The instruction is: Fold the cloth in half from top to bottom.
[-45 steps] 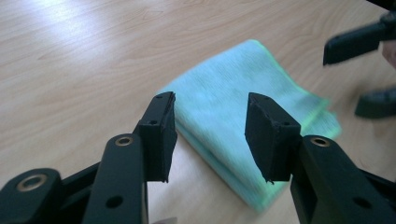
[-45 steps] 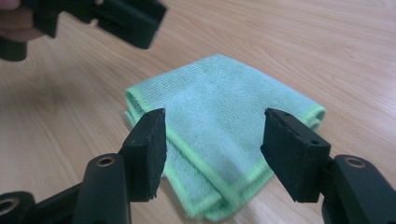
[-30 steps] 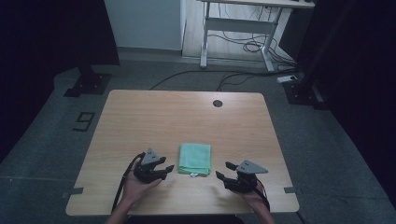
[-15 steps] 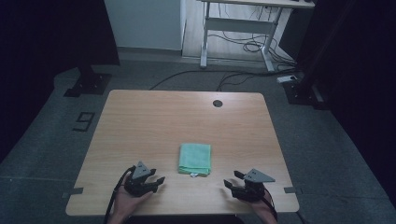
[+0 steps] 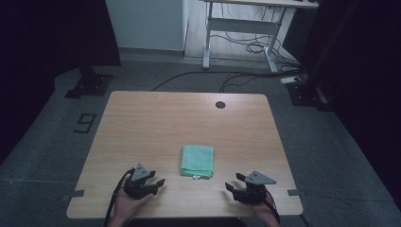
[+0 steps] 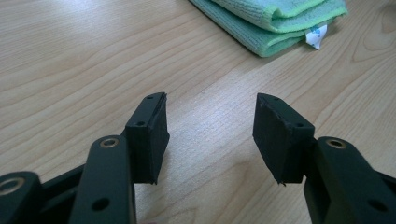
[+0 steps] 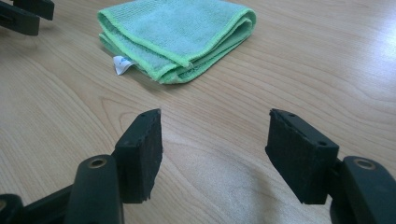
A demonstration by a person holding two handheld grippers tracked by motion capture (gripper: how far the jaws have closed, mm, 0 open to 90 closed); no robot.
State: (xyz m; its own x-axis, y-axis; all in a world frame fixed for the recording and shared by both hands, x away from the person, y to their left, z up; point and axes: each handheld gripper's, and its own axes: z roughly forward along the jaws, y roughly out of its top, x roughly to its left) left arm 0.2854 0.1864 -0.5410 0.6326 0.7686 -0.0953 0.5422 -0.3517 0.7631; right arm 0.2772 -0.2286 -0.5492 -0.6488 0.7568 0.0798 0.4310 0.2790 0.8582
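Note:
A folded green cloth (image 5: 197,161) with a small white tag lies on the wooden table (image 5: 189,123), near its front edge. My left gripper (image 5: 158,183) rests low by the front edge, to the left of the cloth, open with nothing between its jaws. In the left gripper view the gripper (image 6: 210,121) points at bare wood, with the cloth (image 6: 275,18) ahead to the right. My right gripper (image 5: 232,182) sits open at the cloth's right. In the right gripper view the gripper (image 7: 215,135) is empty and the cloth (image 7: 177,32) lies ahead to the left.
A dark round grommet (image 5: 220,104) sits in the table's far edge. A white desk frame (image 5: 241,33) with cables stands on the floor behind. Dark stands flank the table on both sides. The other gripper's tip (image 7: 25,14) shows at the right gripper view's top left.
Both grippers have drawn back toward the table's front edge, away from the cloth. The cloth has stayed in place.

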